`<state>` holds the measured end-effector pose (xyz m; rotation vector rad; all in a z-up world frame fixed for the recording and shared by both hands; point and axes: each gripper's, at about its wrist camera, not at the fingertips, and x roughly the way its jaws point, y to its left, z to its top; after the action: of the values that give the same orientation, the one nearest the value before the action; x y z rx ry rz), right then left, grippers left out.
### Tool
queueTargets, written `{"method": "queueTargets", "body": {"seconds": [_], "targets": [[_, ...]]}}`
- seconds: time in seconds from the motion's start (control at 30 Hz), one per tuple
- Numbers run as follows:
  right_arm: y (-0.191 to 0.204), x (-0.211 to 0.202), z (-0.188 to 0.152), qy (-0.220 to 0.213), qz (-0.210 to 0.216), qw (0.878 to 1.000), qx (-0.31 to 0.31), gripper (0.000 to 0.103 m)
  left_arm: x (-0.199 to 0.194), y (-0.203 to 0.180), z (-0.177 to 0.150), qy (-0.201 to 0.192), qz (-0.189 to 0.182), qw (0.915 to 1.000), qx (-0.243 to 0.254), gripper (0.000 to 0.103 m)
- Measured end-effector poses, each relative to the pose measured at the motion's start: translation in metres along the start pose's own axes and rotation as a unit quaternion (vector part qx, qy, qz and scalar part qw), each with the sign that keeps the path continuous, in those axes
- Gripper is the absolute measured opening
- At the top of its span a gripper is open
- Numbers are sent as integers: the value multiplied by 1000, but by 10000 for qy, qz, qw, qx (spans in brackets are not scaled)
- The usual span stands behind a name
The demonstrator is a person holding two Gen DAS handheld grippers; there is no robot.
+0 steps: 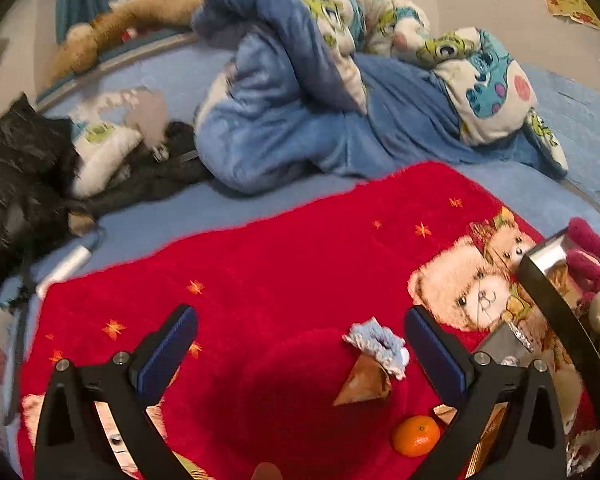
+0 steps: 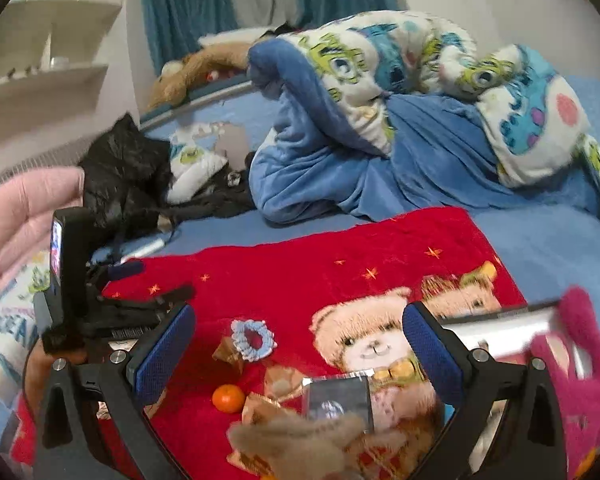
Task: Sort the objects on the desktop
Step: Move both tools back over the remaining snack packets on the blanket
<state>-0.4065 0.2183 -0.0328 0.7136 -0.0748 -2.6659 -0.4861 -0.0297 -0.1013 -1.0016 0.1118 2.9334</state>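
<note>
A small orange tangerine lies on the red bear blanket, near the right finger of my left gripper, which is open and empty above the blanket. A light blue scrunchie and a brown triangular packet lie between its fingers. In the right wrist view my right gripper is open and empty. Below it lie the scrunchie, the tangerine, gold packets, a silver foil pack and a beige plush.
A metal box with a pink plush stands at the right. A blue blanket heap, a black bag and a silver tube lie beyond. The other gripper shows at left.
</note>
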Motion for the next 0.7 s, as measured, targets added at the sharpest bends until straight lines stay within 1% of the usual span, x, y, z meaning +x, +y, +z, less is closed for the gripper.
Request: {"method": "queueTargets", "body": {"seconds": [0.07,0.1,0.17,0.23,0.33,0.37,0.4,0.43,0.47,0.5,0.6,0.67,0.7], "targets": [[11,14,11,136,32,9994,-323,103,12,0,-4,124,-58,9999,-62,103],[16,23,15,186,-26,9986,-499,103,18,0,-6,181,-51,9998,-60,103],[22,37,15,271,-96,9978,-597,103,26,-3,-11,271,-47,9996,30,103],[24,49,3,397,18,9976,-574,103,31,-4,-15,276,-87,9996,58,103],[27,64,-27,663,361,9942,-763,103,37,-6,-20,367,-289,9989,76,103],[28,70,-32,800,475,9924,-806,102,40,-9,-23,417,-152,9987,240,103],[26,75,-34,823,526,9923,-765,102,43,-12,-25,462,-46,9982,388,103],[23,78,-36,878,568,9922,-685,102,48,-14,-27,532,18,9974,493,103],[19,82,-38,950,652,9917,-573,102,52,-14,-29,602,-8,9969,512,103],[14,85,-41,1036,752,9906,-481,102,55,-14,-31,660,-103,9966,480,103],[4,94,-49,1215,780,9889,-349,100,64,-11,-35,728,-553,9955,264,103],[3,99,-51,1260,831,9880,-312,90,68,-14,-37,778,-631,9944,331,103],[3,101,-54,1332,866,9868,-308,88,69,-16,-39,850,-638,9935,417,103]]}}
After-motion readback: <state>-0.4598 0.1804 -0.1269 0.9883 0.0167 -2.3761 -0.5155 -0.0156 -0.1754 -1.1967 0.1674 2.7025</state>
